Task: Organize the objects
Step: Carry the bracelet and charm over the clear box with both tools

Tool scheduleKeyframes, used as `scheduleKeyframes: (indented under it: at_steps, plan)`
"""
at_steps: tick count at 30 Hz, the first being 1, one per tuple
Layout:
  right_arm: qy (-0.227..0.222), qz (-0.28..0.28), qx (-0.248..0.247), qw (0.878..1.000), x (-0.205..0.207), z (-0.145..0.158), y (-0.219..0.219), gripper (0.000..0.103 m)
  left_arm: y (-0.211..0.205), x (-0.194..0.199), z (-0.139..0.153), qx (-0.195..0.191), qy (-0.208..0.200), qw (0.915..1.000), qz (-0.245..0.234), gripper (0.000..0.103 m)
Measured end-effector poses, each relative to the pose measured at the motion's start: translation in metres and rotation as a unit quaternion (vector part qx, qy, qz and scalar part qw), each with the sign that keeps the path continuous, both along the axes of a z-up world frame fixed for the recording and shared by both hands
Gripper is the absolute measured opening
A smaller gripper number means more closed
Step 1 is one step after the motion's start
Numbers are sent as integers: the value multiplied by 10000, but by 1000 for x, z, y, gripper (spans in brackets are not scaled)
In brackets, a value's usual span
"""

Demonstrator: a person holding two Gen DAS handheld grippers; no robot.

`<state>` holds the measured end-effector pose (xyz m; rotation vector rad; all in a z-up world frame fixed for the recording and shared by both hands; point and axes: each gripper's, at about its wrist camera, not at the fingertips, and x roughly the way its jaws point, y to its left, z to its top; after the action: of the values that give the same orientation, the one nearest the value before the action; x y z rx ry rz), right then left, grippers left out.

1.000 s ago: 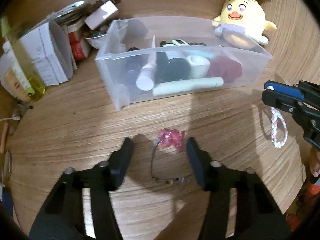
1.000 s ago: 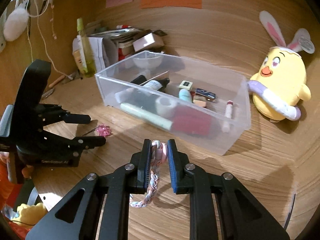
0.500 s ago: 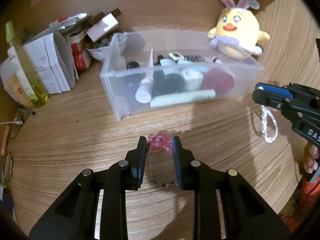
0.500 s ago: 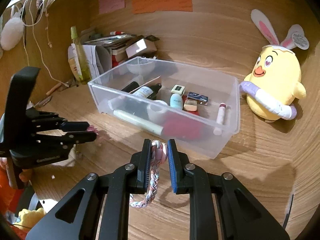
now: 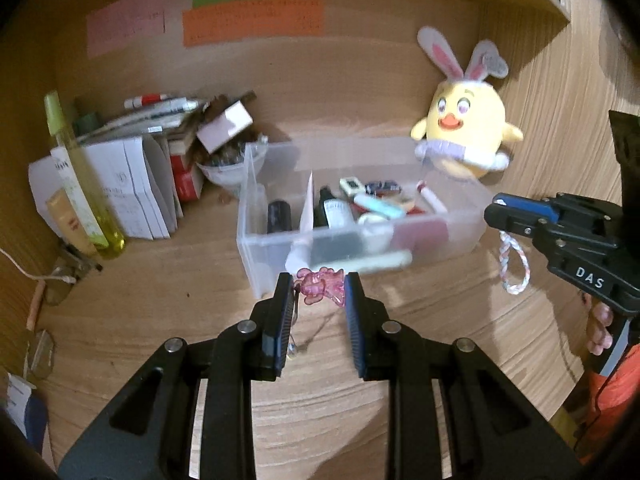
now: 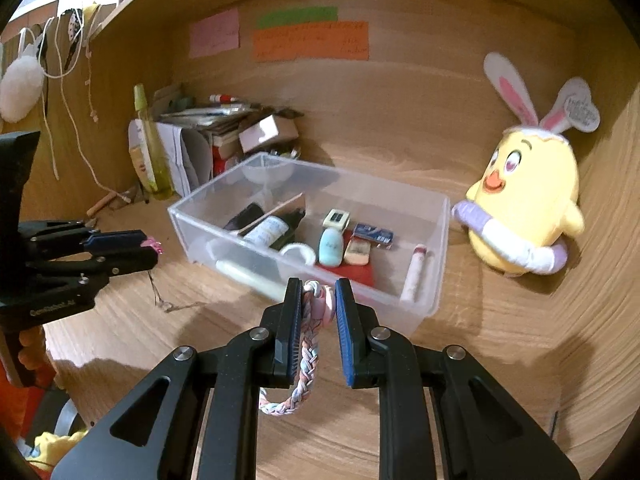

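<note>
My left gripper (image 5: 318, 286) is shut on a pink crystal charm (image 5: 322, 286) whose thin wire hangs below, lifted above the desk in front of the clear plastic bin (image 5: 448, 236). The left gripper also shows in the right wrist view (image 6: 150, 250). My right gripper (image 6: 318, 294) is shut on a braided pastel bracelet (image 6: 306, 354) that dangles as a loop; it hovers at the bin's (image 6: 438, 256) near right corner. In the left wrist view the right gripper (image 5: 500, 216) holds the bracelet (image 5: 514, 268) right of the bin.
The bin holds bottles, erasers, a tube and a red pouch. A yellow bunny-eared plush (image 6: 528, 208) sits right of it. Papers, boxes and a yellow-green bottle (image 5: 84, 200) crowd the back left corner. Sticky notes (image 6: 310, 40) are on the back wall.
My left gripper closed on the pink charm and lifted it off the desk toward the bin. My right gripper kept hold of the bracelet and rose a little nearer the bin.
</note>
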<state>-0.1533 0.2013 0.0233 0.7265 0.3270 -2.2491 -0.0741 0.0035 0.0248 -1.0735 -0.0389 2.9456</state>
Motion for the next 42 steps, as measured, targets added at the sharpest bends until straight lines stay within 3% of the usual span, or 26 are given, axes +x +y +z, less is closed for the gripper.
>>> scheduleKeyframes:
  at_steps: [11,25,31,42]
  plan:
    - [311,-105,-170,9993,-15,31,-4,15,-1,-1,36,27,503,9987,82,25]
    - [579,-174,-271,9978,-33,60,-16,15,-17,-27,63,115,809,9963,271,25]
    - [504,-293,-197,9981,-49,53,-20,15,-20,-46,61,196,751,9964,332,25]
    - [-92,-647,92,9978,-92,8,-20,15,-24,-79,28,261,316,9985,366,25]
